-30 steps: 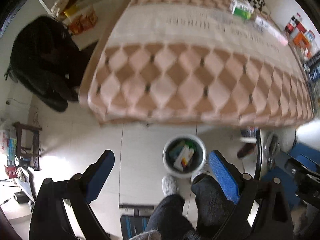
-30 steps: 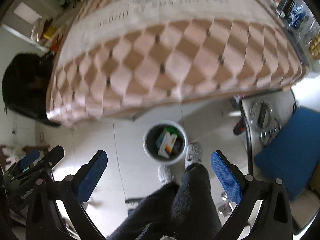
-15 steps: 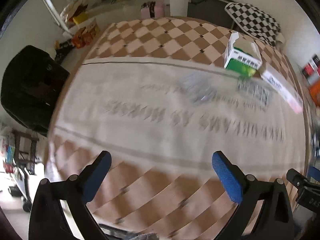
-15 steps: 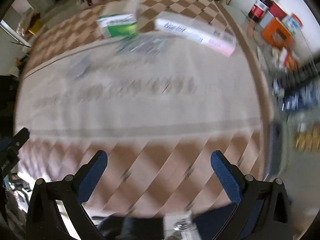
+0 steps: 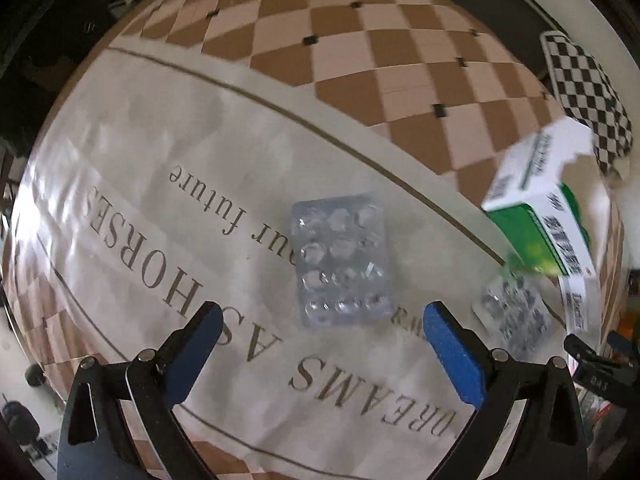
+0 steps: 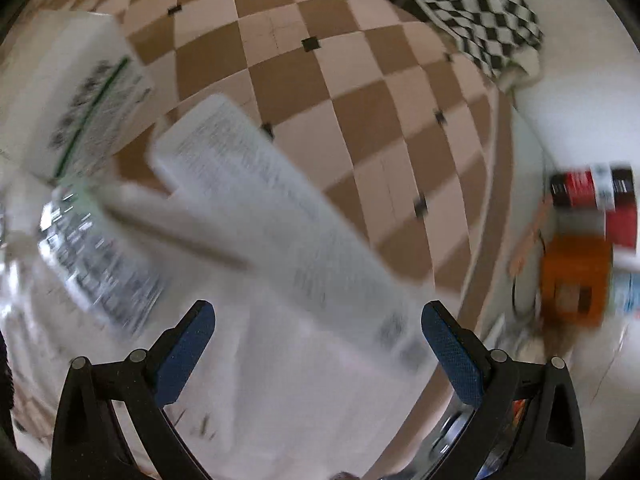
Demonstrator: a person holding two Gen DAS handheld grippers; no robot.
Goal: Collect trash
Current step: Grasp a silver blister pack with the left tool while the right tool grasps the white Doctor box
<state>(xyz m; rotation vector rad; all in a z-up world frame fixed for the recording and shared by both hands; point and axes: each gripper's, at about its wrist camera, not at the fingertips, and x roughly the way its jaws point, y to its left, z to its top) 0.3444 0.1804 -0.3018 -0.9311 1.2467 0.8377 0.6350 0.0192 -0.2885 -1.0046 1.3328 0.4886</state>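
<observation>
An empty clear blister pack [image 5: 344,258] lies on the checked tablecloth [image 5: 360,60], just ahead of my open, empty left gripper [image 5: 320,344]. A second blister pack [image 5: 514,314] lies to its right, beside a green and white medicine box [image 5: 544,200]. My right gripper [image 6: 316,344] is open and empty, low over a long white carton [image 6: 280,216]. In the right wrist view the medicine box [image 6: 76,96] and a blurred blister pack [image 6: 96,264] lie to the left of the carton.
A black and white checked cloth [image 6: 480,12] lies at the far right edge of the table. An orange box [image 6: 576,280] and a red-labelled bottle [image 6: 592,192] stand off the table's right side. A dark chair [image 5: 48,60] is at the left.
Both grippers have swung up from above the floor bin and moved in low over the table. The blister packs and boxes are now close in front of them.
</observation>
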